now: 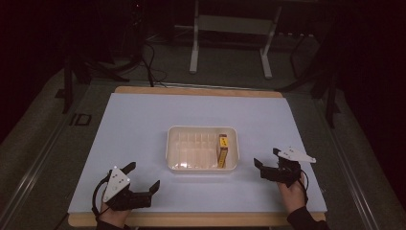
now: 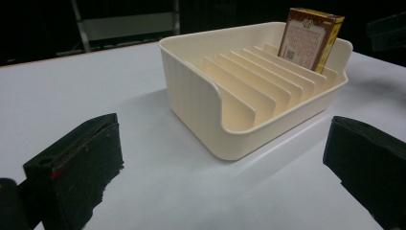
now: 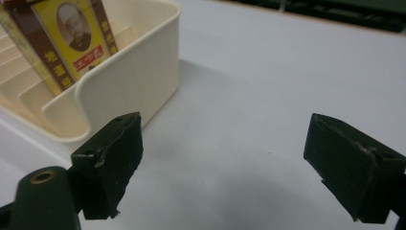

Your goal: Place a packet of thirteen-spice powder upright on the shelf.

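Observation:
A cream slotted tray [image 1: 173, 146] sits mid-table, with a yellow and brown box [image 1: 223, 150] standing on edge in its rightmost slot. The box [image 2: 309, 37] rises at the far end of the tray [image 2: 201, 103] in the left gripper view. In the right gripper view the box [image 3: 67, 40] leans in the tray [image 3: 139, 72] at upper left. My left gripper [image 1: 142, 177] rests open near the front left of the table, nothing between its jaws. Just right of the tray my right gripper [image 1: 266, 157] stands open over bare table, apart from the tray.
The tray stands on a pale blue mat [image 1: 143, 120] over a wooden table edge [image 1: 191, 220]. Beyond the table, white frame legs [image 1: 194, 52] and cables [image 1: 151, 67] lie on a dark floor.

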Motion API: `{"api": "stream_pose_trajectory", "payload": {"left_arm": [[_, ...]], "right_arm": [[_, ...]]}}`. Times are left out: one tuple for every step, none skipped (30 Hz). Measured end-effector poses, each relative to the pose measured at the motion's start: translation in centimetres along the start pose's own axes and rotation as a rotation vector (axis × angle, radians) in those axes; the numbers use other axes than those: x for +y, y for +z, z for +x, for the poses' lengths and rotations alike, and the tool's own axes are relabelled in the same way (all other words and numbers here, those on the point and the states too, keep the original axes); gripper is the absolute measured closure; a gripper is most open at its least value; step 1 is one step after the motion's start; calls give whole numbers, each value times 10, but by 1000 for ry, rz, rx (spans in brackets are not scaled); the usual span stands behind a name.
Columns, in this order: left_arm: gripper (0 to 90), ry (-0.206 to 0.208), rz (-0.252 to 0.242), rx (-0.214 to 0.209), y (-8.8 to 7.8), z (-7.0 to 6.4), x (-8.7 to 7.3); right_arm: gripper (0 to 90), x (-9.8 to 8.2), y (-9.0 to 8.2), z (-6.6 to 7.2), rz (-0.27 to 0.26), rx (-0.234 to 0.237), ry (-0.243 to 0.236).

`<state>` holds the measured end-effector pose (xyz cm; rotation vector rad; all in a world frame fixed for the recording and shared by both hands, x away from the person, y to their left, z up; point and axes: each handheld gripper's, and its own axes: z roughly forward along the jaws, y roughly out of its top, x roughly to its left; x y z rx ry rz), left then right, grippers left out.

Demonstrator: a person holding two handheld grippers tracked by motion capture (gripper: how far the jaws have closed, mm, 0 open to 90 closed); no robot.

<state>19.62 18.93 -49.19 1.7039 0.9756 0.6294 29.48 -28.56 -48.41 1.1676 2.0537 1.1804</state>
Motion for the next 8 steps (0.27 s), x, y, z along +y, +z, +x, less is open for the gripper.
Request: {"api": "stream_pose_trajectory", "payload": {"left_arm": [[0, -1, 1, 0, 0, 0, 0], [0, 0, 2, -1, 0, 0, 0], [0, 0, 3, -2, 0, 0, 0], [0, 0, 3, -2, 0, 0, 0], [0, -1, 4, -2, 1, 0, 0], [0, 0, 5, -3, 1, 0, 0], [0, -1, 6, -3, 1, 0, 0], [0, 0, 6, -2, 1, 0, 0]], "right_arm": [[131, 0, -1, -1, -10, 0, -5], [132, 1, -1, -1, -18, -5, -4], [132, 1, -1, -1, -22, -13, -7], [133, 2, -2, -1, -30, -16, -11], [133, 2, -2, -2, -33, -12, -13], [133, 2, -2, -2, -38, -19, -16], [135, 3, -3, -2, -41, -28, -19], [135, 3, -2, -3, -40, -20, -18]]}}
